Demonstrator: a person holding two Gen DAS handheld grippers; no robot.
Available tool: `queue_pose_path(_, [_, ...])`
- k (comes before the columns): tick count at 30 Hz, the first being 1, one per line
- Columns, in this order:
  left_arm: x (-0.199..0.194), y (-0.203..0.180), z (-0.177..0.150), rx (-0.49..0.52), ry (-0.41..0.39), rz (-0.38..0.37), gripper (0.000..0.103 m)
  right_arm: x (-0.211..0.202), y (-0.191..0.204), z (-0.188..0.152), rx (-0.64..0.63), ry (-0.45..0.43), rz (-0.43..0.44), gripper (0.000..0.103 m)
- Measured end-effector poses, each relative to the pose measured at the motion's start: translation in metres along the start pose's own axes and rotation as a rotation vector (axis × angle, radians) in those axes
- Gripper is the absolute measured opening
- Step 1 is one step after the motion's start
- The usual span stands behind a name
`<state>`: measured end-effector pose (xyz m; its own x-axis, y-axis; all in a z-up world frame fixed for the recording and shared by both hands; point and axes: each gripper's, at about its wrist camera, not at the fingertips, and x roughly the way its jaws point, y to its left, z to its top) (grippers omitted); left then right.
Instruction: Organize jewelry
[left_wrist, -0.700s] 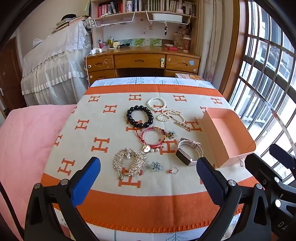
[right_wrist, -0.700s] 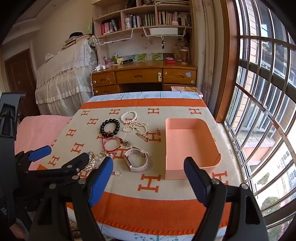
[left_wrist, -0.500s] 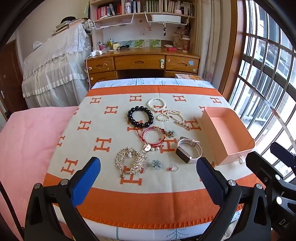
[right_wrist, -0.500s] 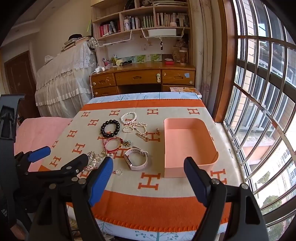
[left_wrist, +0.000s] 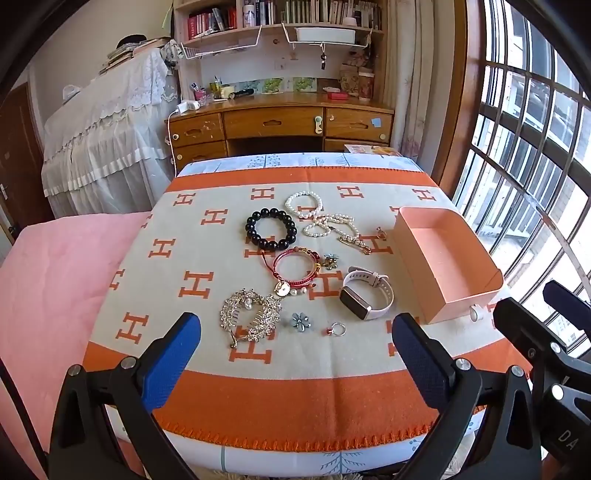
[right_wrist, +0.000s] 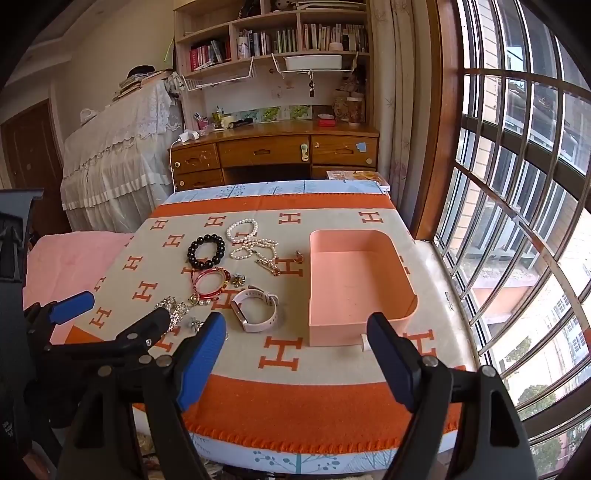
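Both grippers, left gripper (left_wrist: 295, 343) and right gripper (right_wrist: 295, 343), are wide open and hold nothing. The jewelry lies left of the empty pink box (right_wrist: 406, 288). Pick the pink watch (right_wrist: 256, 308), nearest the box; pinch its band gently.

A wooden desk (left_wrist: 280, 125) stands beyond the orange-patterned blanket (left_wrist: 207, 258), bookshelf (right_wrist: 273, 40) above.

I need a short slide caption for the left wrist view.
Open left gripper facing jewelry beside an empty pink rectangular box on an orange-patterned blanket.
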<state>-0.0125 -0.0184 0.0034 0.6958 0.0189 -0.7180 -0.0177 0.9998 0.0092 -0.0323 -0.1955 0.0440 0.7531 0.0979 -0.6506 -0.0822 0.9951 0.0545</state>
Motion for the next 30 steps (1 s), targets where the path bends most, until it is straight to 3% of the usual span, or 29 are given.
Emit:
queue_pose_path(17, [0.004, 0.006, -0.002, -0.008, 0.007, 0.017, 0.102, 0.010, 0.003, -0.001, -0.001, 0.008, 0.015, 0.080])
queue_pose_path(30, [0.013, 0.016, 0.010, -0.013, 0.007, 0.057, 0.102, 0.035, 0.011, 0.016, -0.028, 0.019, 0.041, 0.080])
